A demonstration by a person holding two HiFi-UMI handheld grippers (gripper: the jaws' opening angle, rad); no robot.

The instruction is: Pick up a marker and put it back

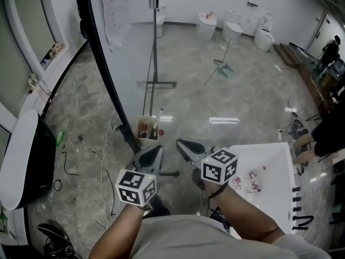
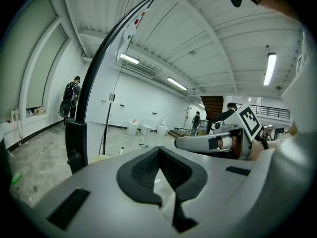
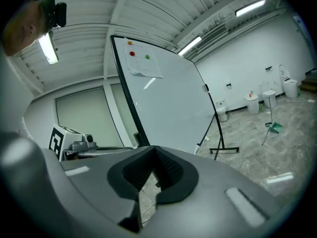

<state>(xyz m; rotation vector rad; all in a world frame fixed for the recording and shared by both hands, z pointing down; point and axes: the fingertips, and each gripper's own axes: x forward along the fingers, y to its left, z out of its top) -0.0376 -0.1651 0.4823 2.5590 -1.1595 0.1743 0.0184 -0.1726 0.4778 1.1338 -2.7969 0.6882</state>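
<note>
Step in hand: the approach, ahead of the pick-up. No marker has been taken.

Left tongs (image 1: 153, 154): pressed together, nothing between the pads. Its own view confirms the pads meet along a thin line.

Right tongs (image 1: 186, 145): likewise pressed together and empty. Both are held out level in front of the person, side by side and apart from each other, pointing toward the glass whiteboard (image 1: 183, 53).

Task item: the markers (image 1: 143, 128) stand upright in a small open holder (image 1: 146, 136) at the lower edge of the board, beside its black frame (image 1: 102, 63). One white-bodied marker (image 1: 159, 115) leans out past the holder's rim. How the holder is fixed to the board cannot be told. The holder sits just beyond the tips of the left tongs and to the left of the right tongs. Neither touches it.

Other items: a white bench (image 1: 269, 155) stands to the person's right with small red-and-white pieces (image 1: 249, 181) scattered on it. These play no evident part in the task.

Judgement on next move: one pair of tongs must spread before it reaches the holder, then come down over a single marker's upper end. The left pair is better placed. The markers stand close together, so the pads need to straddle one alone, and the leaning white one looks the easiest to single out. The lift should run straight up to clear the rim.
</note>
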